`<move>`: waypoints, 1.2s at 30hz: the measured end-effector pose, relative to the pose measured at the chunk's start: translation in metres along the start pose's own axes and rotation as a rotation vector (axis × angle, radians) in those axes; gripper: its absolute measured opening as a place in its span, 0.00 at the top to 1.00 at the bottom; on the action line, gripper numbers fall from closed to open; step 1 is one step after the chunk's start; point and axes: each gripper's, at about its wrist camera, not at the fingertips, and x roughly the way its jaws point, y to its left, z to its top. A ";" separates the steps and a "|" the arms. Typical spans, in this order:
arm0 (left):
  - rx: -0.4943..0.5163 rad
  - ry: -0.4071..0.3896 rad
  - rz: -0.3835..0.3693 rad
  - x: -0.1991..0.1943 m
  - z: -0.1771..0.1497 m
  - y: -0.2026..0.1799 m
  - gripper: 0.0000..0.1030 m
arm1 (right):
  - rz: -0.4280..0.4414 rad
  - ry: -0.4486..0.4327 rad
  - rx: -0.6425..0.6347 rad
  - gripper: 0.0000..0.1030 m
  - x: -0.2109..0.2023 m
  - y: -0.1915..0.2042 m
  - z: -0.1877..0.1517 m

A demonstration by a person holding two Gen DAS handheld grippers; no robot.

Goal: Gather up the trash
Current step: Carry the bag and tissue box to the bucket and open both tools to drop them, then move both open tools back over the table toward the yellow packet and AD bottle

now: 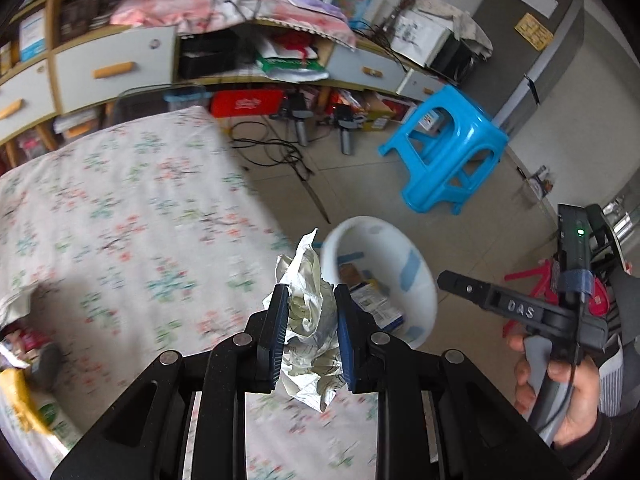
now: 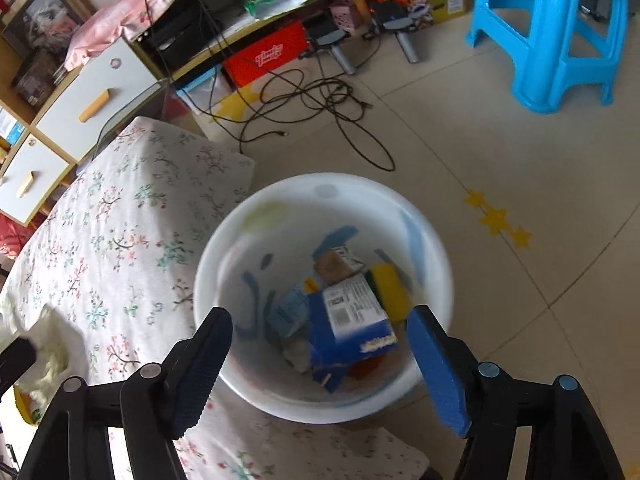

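- Left gripper [image 1: 311, 332] — black frame with blue ribbed pads, lower centre of the left wrist view; jaws drawn in close, clamped on either side of a crumpled ball of white printed paper [image 1: 310, 316]. The paper sticks out above and below the pads and hangs over the edge of the floral-print white cloth-covered surface [image 1: 120, 208].
- Right gripper [image 2: 320, 364] — same make, bottom of the right wrist view; jaws spread wide, nothing between them. It is poised directly above the open mouth of the bin. In the left wrist view it appears at right centre, held in a bare hand [image 1: 560, 392].
- Round white plastic trash bin [image 2: 224, 248] — centre of the right wrist view, standing on the tiled floor, touching or just beside the edge of the floral surface. Contents: a blue-and-white printed carton [image 2: 352, 320], a yellow item [image 2: 390, 284], a brown cardboard piece [image 2: 332, 268]; the rest is blurred. In the left wrist view the bin's rim [image 1: 424, 276] shows just right of the held paper.
- Bright blue plastic stool [image 2: 560, 36] — upper right of the right wrist view, on the floor, well apart from the bin.
- Tangle of black cables [image 2: 320, 100] — upper centre, on the floor before the shelving.
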 end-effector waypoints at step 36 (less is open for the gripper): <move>0.165 0.058 0.186 0.037 0.002 -0.044 0.10 | -0.026 -0.050 0.021 0.19 -0.031 -0.027 -0.005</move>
